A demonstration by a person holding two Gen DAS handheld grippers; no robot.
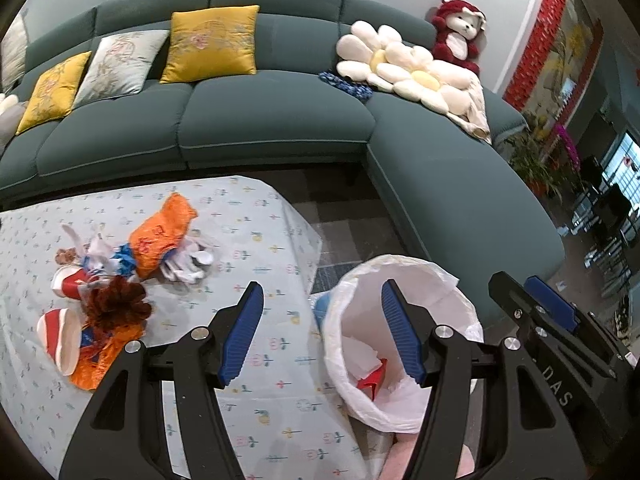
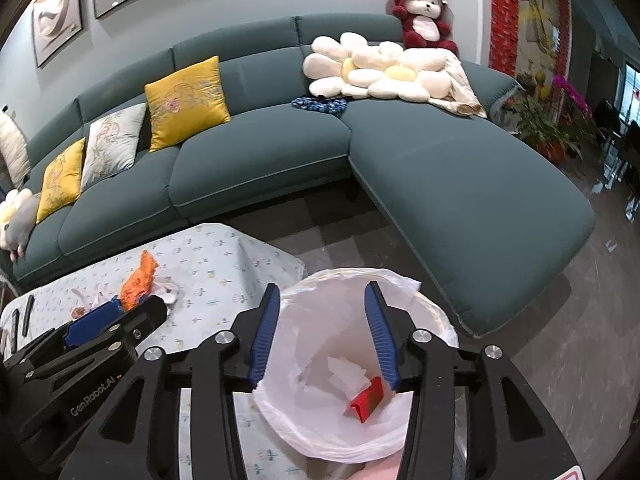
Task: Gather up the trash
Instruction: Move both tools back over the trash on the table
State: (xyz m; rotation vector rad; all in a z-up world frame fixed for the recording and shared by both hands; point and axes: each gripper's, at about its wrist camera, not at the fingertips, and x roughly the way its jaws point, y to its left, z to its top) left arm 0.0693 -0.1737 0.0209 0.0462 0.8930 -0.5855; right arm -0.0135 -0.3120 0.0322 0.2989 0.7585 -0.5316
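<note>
A table [image 1: 248,216] under a pale flowered cloth fills the 8 o'clock part of the left wrist view; behind it, from 9 to 3 o'clock, runs a dark teal sofa [image 1: 276,120] with yellow and pale cushions, a flower-shaped pillow [image 1: 404,68] and a red-and-white plush bear [image 1: 456,32]; dark tiled floor [image 2: 328,220] shows between table and sofa.

The trash on the cloth lies in a heap at 9 o'clock: an orange wrapper [image 1: 164,236], white crumpled paper [image 1: 188,260], and red-and-white paper cups [image 1: 60,340] on their sides; the heap sits well in from the table's near corner, and bare cloth lies between it and the left gripper [image 1: 322,336].

A bin lined with a white bag [image 2: 348,360] stands just beside the table's corner, at 5 o'clock in the left view and at 6 o'clock in the right; inside lie white scraps and a red folded piece [image 2: 366,398].

The left gripper's jaws stand apart with nothing between them, one over the cloth, one over the bin's rim; the right gripper [image 2: 322,332] hangs over the bin's mouth, jaws apart and empty.

The bin's base is hidden; the cups' print is too blurred to read; the far room at 3 o'clock is dim.
</note>
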